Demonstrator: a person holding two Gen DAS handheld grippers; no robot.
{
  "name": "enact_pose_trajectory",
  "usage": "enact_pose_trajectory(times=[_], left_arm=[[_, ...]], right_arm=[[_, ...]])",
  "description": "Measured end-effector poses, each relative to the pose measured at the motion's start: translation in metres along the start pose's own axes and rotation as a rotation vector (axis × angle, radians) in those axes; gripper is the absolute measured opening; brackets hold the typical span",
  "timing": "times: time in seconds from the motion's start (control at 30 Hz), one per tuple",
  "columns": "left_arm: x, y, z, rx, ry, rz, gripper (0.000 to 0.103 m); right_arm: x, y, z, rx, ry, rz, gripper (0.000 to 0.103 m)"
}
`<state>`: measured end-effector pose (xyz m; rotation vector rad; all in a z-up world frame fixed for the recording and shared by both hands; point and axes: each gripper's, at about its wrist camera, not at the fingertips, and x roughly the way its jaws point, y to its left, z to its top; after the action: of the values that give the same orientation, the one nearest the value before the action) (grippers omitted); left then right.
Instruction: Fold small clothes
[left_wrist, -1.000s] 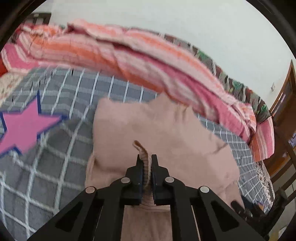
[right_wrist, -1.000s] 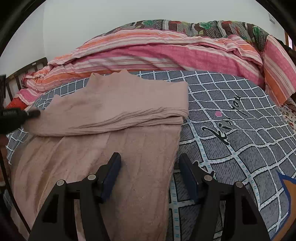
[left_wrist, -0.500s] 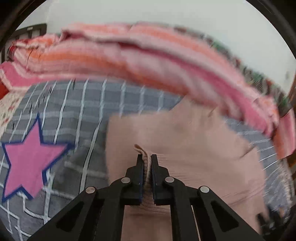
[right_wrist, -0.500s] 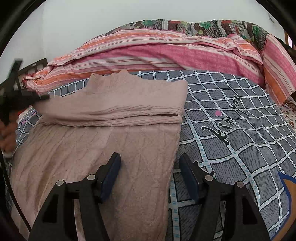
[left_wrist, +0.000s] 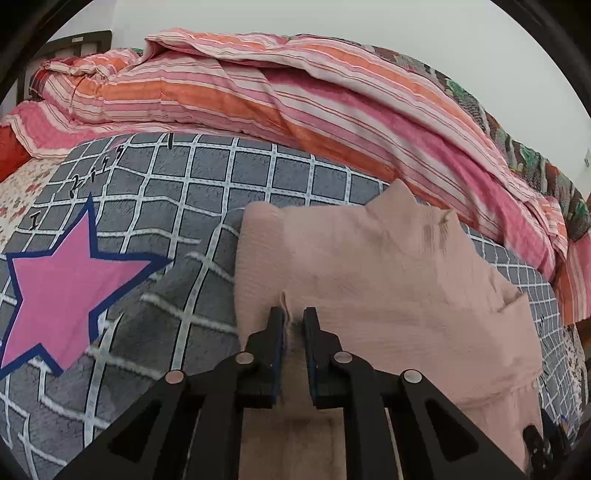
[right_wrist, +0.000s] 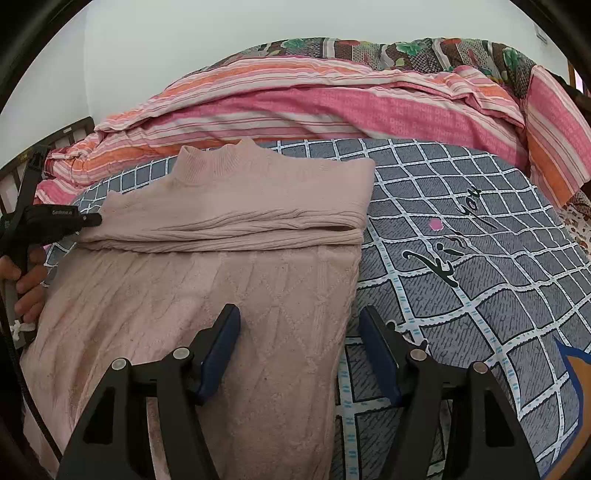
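L gripper (left_wrist: 293, 319) jaws just been opening, narrow gap, pink sweater (right_wrist: 236, 236) sleeve edge lying between, pads not pressing. R gripper (right_wrist: 299, 325) hanging wide over hem edge, nearer. Sweater's long axis running fwd from R jaws.

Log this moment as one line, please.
left claw: just opening, sweater fold edge between jaws | right claw: open, straddling sweater side edge

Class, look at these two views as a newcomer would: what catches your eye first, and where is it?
First, the pink sweater spread on the grey checked blanket, its top part folded over. Next, the big pink star on the blanket left of it. Behind both lies a striped quilt, bunched along the bed's far side.
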<state>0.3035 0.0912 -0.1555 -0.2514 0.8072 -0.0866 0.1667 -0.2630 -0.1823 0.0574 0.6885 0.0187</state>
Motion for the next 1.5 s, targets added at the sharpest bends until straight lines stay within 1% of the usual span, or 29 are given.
enact_pose_trajectory(times=[0.1,0.17,0.2,0.27,0.33,0.4,0.43,0.47,0.5,0.57,0.63,0.7,0.73,0.8,0.83,0.9,0.93,1.0,1.03,1.07,1.1,1.13,1.17,1.27,1.37,1.5], left_arm=[[-0.006,-0.002,-0.005,0.012,0.002,-0.017,0.02],[-0.007,-0.003,-0.006,0.02,0.01,-0.034,0.027],[-0.007,-0.003,-0.006,0.02,0.012,-0.045,0.029],[-0.004,-0.003,-0.003,0.008,0.023,-0.069,0.039],[0.005,-0.005,0.001,0.01,0.047,-0.052,0.039],[0.011,-0.009,0.003,0.023,0.047,-0.033,0.038],[0.012,-0.011,0.004,0.032,0.045,-0.022,0.035],[0.013,-0.013,0.005,0.041,0.037,-0.004,0.02],[0.013,-0.014,0.005,0.047,0.03,0.005,0.009],[0.009,-0.016,0.008,0.051,0.009,-0.014,0.007],[-0.006,-0.02,0.017,0.075,-0.069,-0.027,0.007],[-0.018,-0.024,0.026,0.094,-0.118,-0.043,0.007],[-0.021,-0.025,0.03,0.095,-0.123,-0.032,0.007],[-0.015,-0.028,0.031,0.106,-0.093,0.004,0.007],[-0.008,-0.029,0.028,0.12,-0.074,0.046,0.008],[0.004,-0.032,0.018,0.155,-0.046,0.114,0.01],[0.012,-0.032,0.013,0.171,-0.011,0.143,0.011],[0.016,-0.028,0.006,0.155,0.026,0.158,0.014],[0.012,-0.025,0.003,0.144,0.021,0.151,0.019],[0.005,-0.023,0.002,0.125,0.014,0.123,0.028],[0.001,-0.022,0.001,0.118,0.01,0.103,0.034],[-0.006,-0.021,-0.002,0.112,-0.001,0.077,0.044],[-0.009,-0.021,-0.006,0.113,-0.01,0.071,0.051],[-0.018,-0.022,-0.026,0.117,-0.012,0.056,0.052],[-0.021,-0.023,-0.035,0.118,-0.021,0.054,0.054],[-0.028,-0.02,-0.043,0.085,-0.008,0.041,0.054]], right_arm=[[0.0,0.0,0.0,0.0,0.0,-0.001,0.066],[-0.001,-0.001,0.0,0.0,-0.001,-0.003,0.067],[-0.001,-0.001,0.0,0.003,-0.002,-0.003,0.067],[-0.001,-0.001,0.001,0.006,-0.003,-0.007,0.068],[-0.001,-0.001,0.001,0.005,-0.004,-0.014,0.069],[-0.001,-0.001,0.001,0.006,-0.004,-0.014,0.07],[-0.001,-0.002,0.001,0.009,-0.004,-0.011,0.07],[-0.001,-0.003,0.001,0.012,-0.004,-0.007,0.07],[-0.001,-0.004,0.001,0.016,-0.003,-0.001,0.07],[-0.001,-0.004,0.001,0.019,-0.002,0.001,0.07],[0.0,-0.003,0.001,0.016,-0.001,-0.003,0.07],[0.0,-0.003,0.001,0.013,0.0,-0.006,0.07],[0.0,-0.003,0.001,0.014,0.0,-0.005,0.07],[0.0,-0.002,0.001,0.016,0.0,-0.003,0.07],[0.0,-0.003,0.001,0.016,0.0,-0.003,0.07],[0.0,-0.003,0.001,0.018,0.0,-0.001,0.071],[0.001,-0.002,0.001,0.019,0.001,0.0,0.071],[0.001,-0.003,0.001,0.019,0.002,0.001,0.071],[0.001,-0.002,0.001,0.018,0.002,-0.001,0.071],[0.001,-0.002,0.001,0.017,0.002,-0.003,0.071],[0.001,-0.003,0.001,0.017,0.002,-0.003,0.071],[0.001,-0.003,0.001,0.017,0.002,-0.003,0.071],[0.001,-0.003,0.001,0.018,0.002,-0.001,0.071],[0.002,-0.004,0.001,0.018,0.002,-0.001,0.071],[0.001,-0.004,0.001,0.019,0.002,-0.001,0.071],[0.001,-0.003,0.001,0.017,0.001,-0.004,0.071]])
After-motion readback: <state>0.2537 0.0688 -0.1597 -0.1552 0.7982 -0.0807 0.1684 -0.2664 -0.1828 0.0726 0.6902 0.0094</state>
